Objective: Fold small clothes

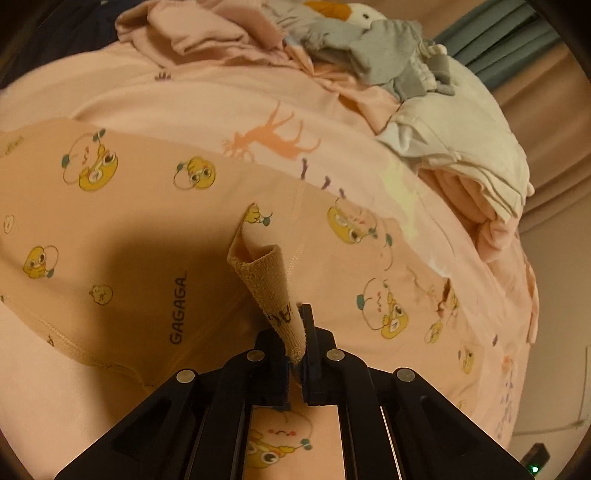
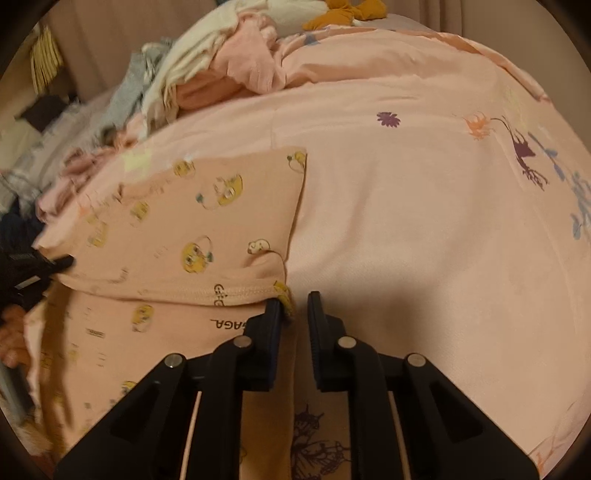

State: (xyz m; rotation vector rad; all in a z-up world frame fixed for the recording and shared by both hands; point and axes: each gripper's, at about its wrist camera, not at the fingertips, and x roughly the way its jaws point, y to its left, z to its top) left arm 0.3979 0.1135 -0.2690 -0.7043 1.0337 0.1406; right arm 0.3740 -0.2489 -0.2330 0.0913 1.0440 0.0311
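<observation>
A small peach garment [image 1: 147, 221] printed with yellow ducks and "GAGAGA" lies spread on a pink bedsheet [image 1: 221, 99]. My left gripper [image 1: 295, 325] is shut on a ribbed edge of the garment and lifts it into a cone above the rest. In the right wrist view the same garment [image 2: 184, 229] lies to the left with its top part folded over. My right gripper [image 2: 293, 306] is open, its left finger [image 2: 273, 314] touching the garment's right corner. The left gripper's tip [image 2: 55, 264] shows at the garment's far left edge.
A heap of unfolded clothes, pink, grey and white [image 1: 369, 55], with a plush goose [image 1: 354, 14], lies at the back of the bed. White folded cloth [image 1: 461, 147] sits at right. The heap shows in the right wrist view [image 2: 221, 70] at upper left.
</observation>
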